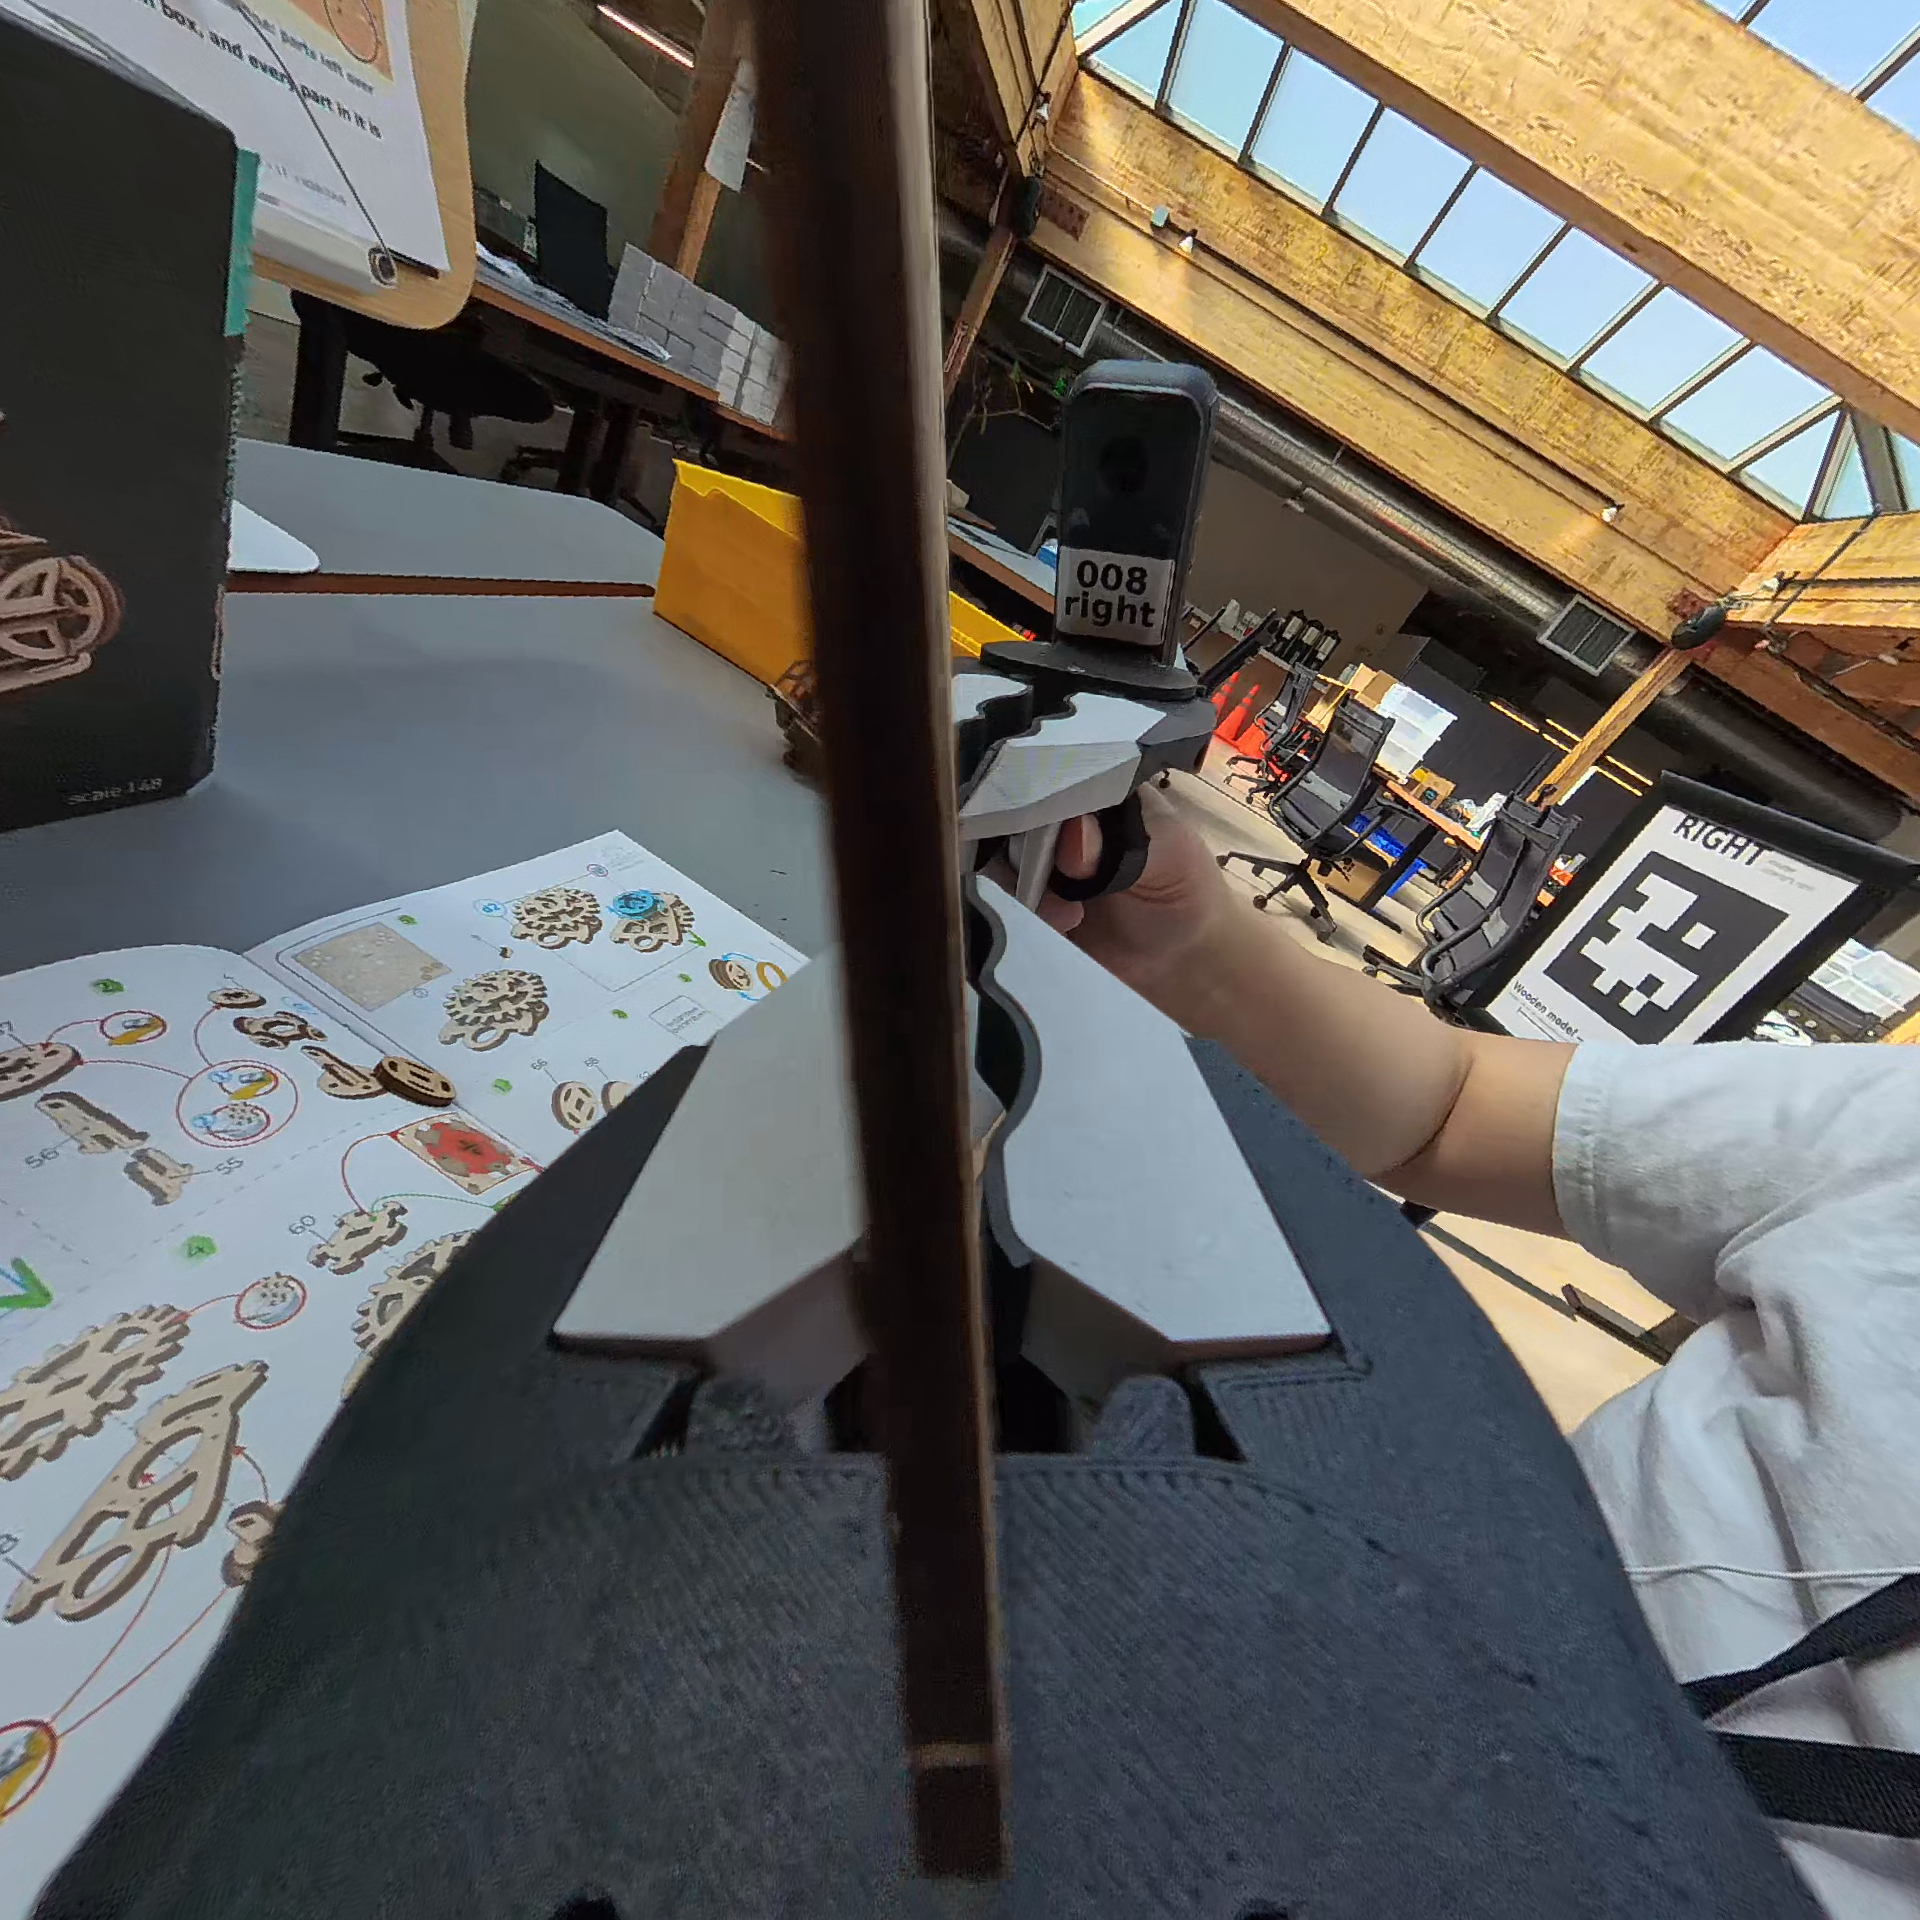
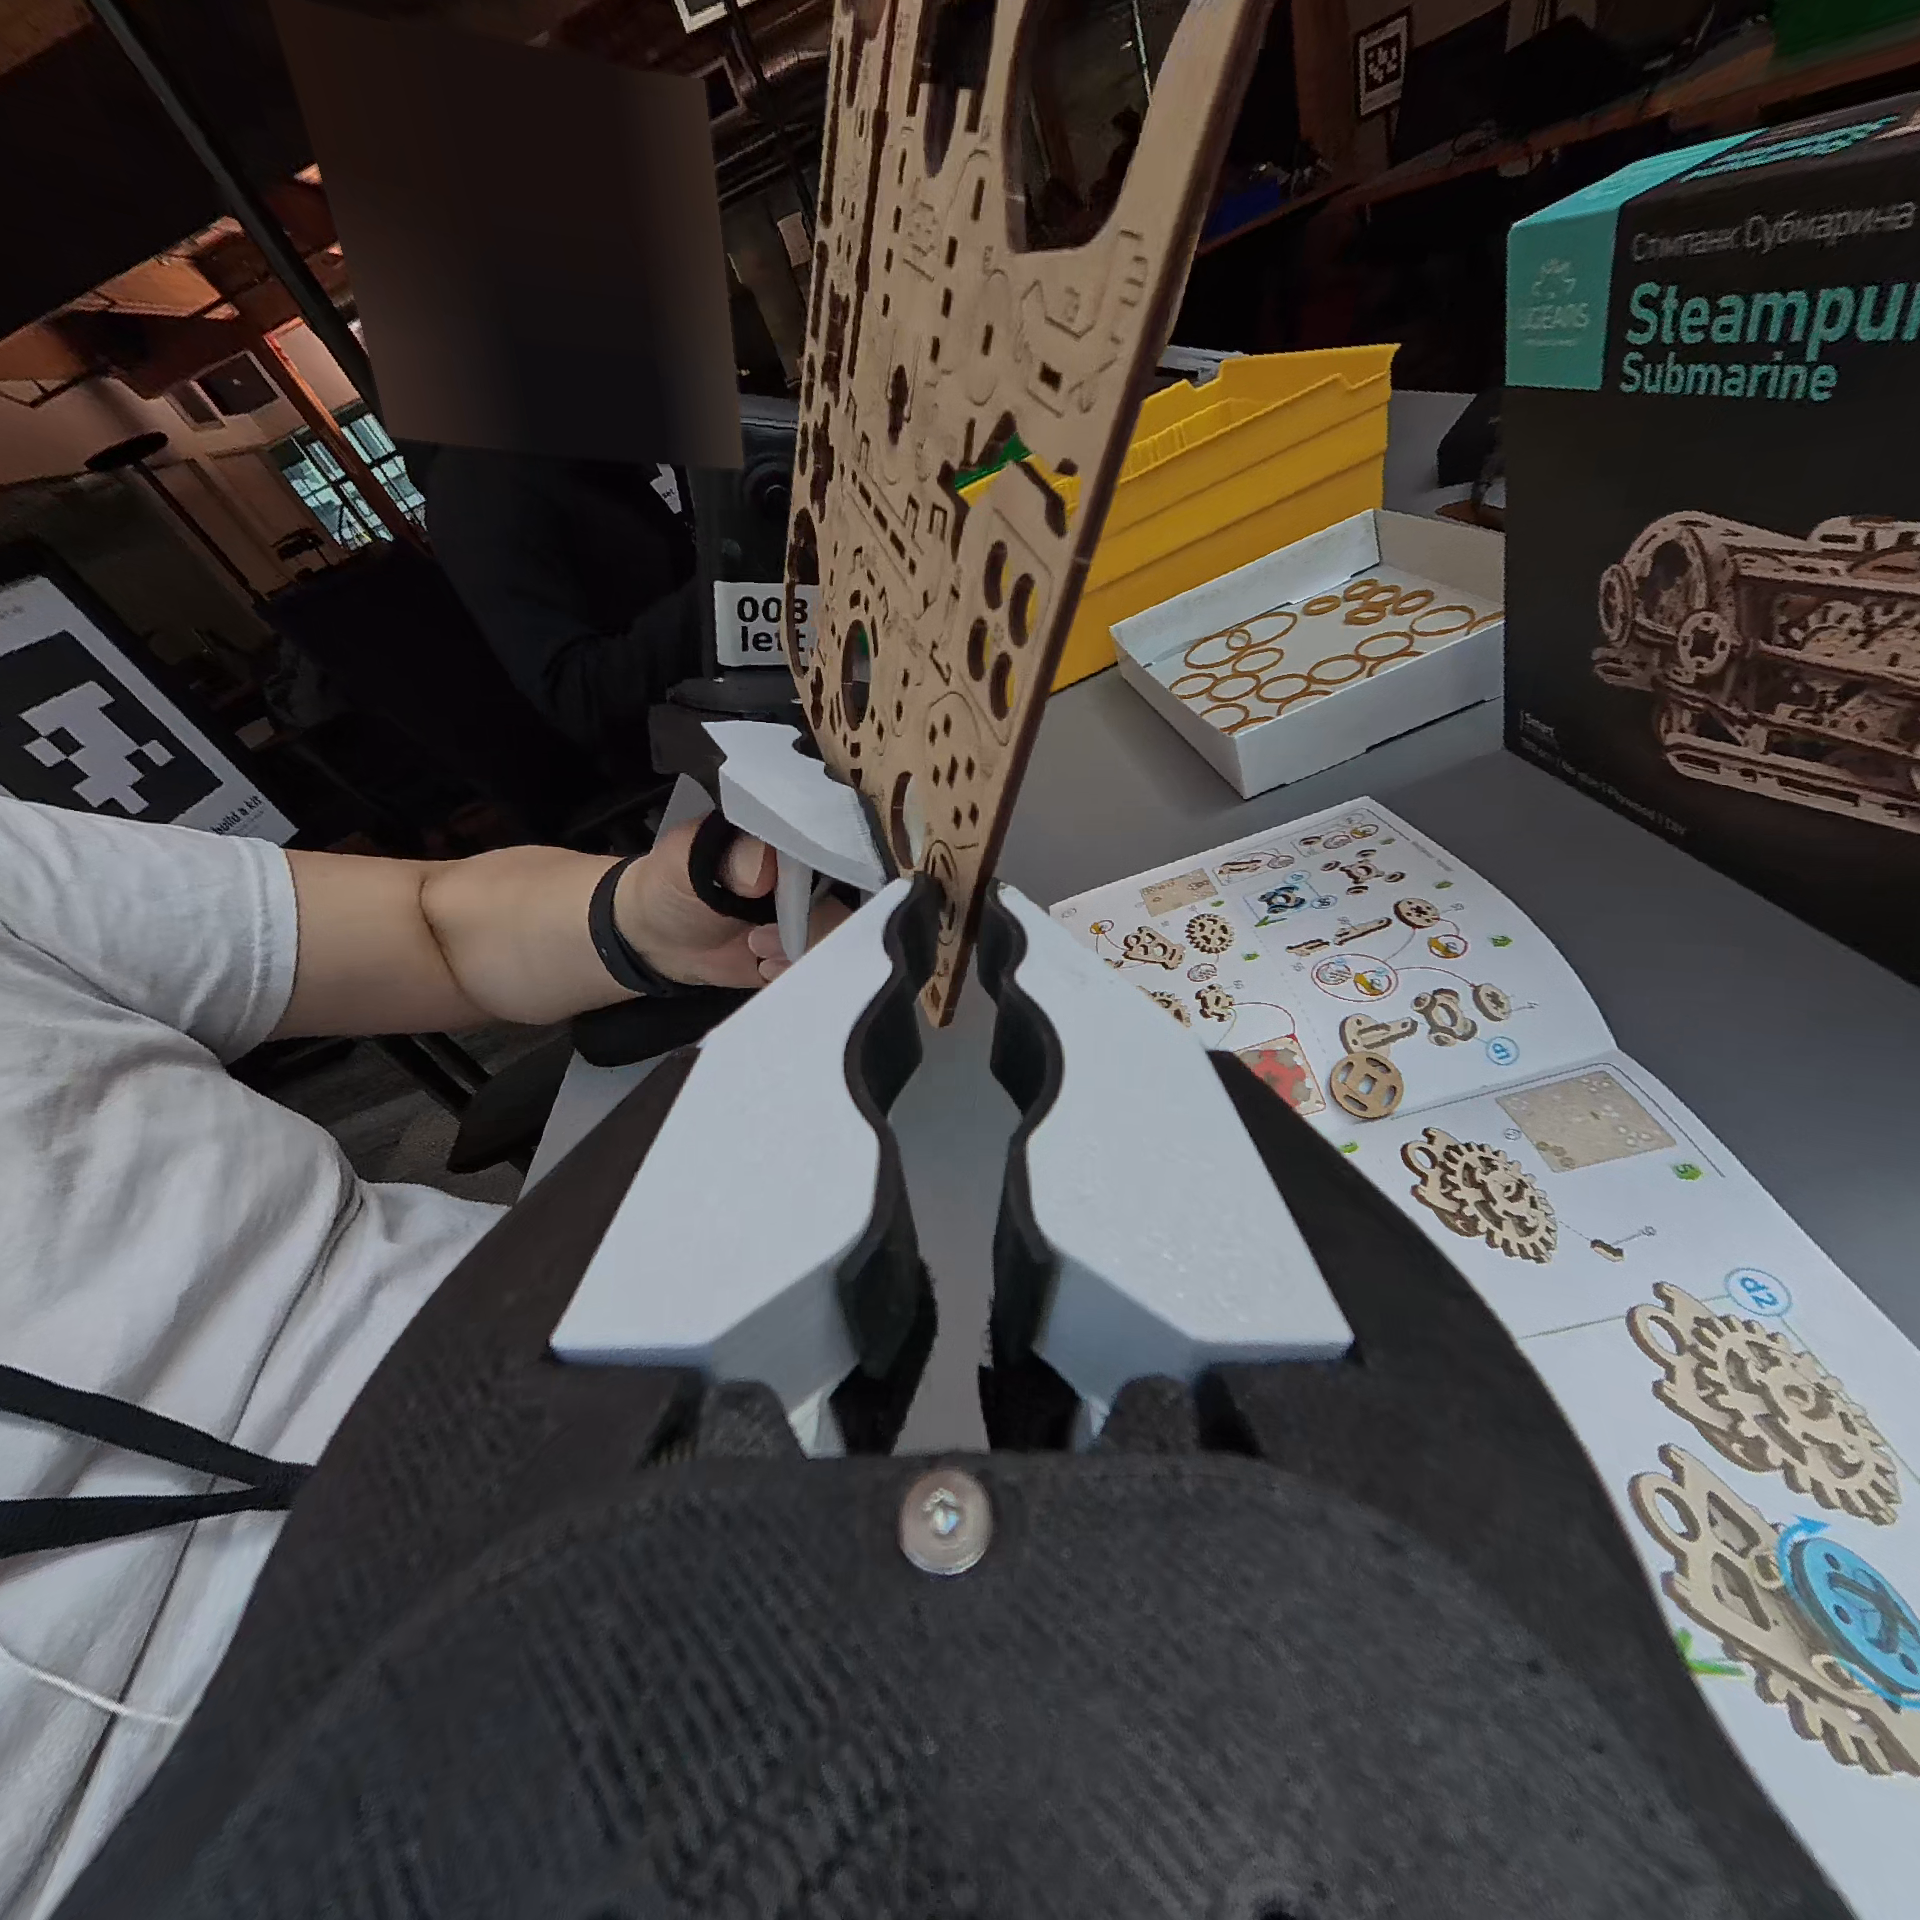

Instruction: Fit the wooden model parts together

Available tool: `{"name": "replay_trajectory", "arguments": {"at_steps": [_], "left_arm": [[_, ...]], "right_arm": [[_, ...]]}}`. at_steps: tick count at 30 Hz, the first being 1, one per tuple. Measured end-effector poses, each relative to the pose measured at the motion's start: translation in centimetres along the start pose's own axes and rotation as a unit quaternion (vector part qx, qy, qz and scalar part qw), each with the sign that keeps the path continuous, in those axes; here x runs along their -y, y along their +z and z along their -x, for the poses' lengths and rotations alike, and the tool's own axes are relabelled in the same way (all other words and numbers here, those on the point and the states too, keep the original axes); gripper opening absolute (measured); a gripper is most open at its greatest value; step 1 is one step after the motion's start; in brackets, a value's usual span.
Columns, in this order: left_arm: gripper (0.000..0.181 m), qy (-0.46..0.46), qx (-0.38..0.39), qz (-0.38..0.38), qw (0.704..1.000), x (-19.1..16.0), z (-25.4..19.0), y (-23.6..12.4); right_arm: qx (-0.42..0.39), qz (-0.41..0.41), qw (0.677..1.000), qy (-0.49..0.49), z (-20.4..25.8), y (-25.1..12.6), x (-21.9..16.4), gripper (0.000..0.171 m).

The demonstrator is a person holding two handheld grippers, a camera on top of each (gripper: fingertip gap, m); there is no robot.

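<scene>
A thin laser-cut wooden sheet (image 2: 935,468) with many part outlines and holes stands upright above the table. In the left wrist view it shows edge-on as a dark strip (image 1: 894,727). My left gripper (image 1: 904,935) is shut on the sheet, which runs the length of its jaws. My right gripper (image 2: 951,920) is shut on the sheet's lower corner with its tips. Each gripper shows in the other's view, close by: the right one (image 1: 1039,769), the left one (image 2: 800,800). A small round wooden part (image 2: 1366,1086) lies on the open instruction booklet (image 2: 1507,1195).
The grey table (image 2: 1143,790) carries the dark kit box (image 2: 1714,468), a yellow bin (image 2: 1247,468) and a white tray of wooden rings (image 2: 1309,665). In the left wrist view the booklet (image 1: 312,1091) and box (image 1: 104,468) lie to the left. The tips of both grippers are at nearly the same place.
</scene>
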State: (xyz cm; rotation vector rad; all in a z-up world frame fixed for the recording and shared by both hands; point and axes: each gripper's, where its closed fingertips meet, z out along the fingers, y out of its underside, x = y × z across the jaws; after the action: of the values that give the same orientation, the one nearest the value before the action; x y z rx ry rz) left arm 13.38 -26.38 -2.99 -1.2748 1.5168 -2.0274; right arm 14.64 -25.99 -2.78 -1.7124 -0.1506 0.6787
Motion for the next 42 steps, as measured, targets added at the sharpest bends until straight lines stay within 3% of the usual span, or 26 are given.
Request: {"name": "replay_trajectory", "arguments": {"at_steps": [5,7,9,14,18,26,34,37,42], "left_arm": [[0.003,0.004,0.009,0.016,1.000,-0.6,0.3,0.2],[0.002,0.055,0.040,0.029,0.997,-1.1,0.6,0.6],[0.002,0.079,0.028,0.018,0.996,-0.2,0.3,0.4],[0.000,0.040,0.000,0.013,0.999,0.1,0.4,-0.1],[0.000,0.003,0.001,0.005,1.000,0.6,1.2,-0.7],[0.001,-0.029,0.004,-0.001,1.000,1.1,2.8,-2.0],[0.001,-0.045,-0.015,-0.003,0.999,1.1,2.6,-1.9],[0.002,-0.040,-0.011,-0.005,0.999,1.3,2.6,-2.0],[0.001,-0.041,-0.021,-0.036,0.998,3.0,2.3,-2.9]], "right_arm": [[-0.016,0.014,1.000,-0.007,-0.7,0.0,-0.6,0.008],[-0.083,0.036,0.995,-0.049,-2.4,0.0,-1.4,0.003],[-0.040,-0.009,0.999,-0.024,-1.2,-0.1,-0.3,0.002],[0.003,-0.012,1.000,0.011,-0.2,0.0,0.2,0.003],[0.007,-0.046,0.999,0.006,-0.3,-0.6,1.4,0.017],[-0.030,-0.096,0.995,0.001,-2.3,-3.3,2.8,0.014],[-0.035,-0.098,0.994,0.017,-3.1,-3.4,2.4,0.013],[-0.039,-0.043,0.998,0.005,-3.4,-2.4,0.7,0.012],[-0.117,0.170,0.971,-0.124,-4.8,0.5,-5.5,0.017]]}}
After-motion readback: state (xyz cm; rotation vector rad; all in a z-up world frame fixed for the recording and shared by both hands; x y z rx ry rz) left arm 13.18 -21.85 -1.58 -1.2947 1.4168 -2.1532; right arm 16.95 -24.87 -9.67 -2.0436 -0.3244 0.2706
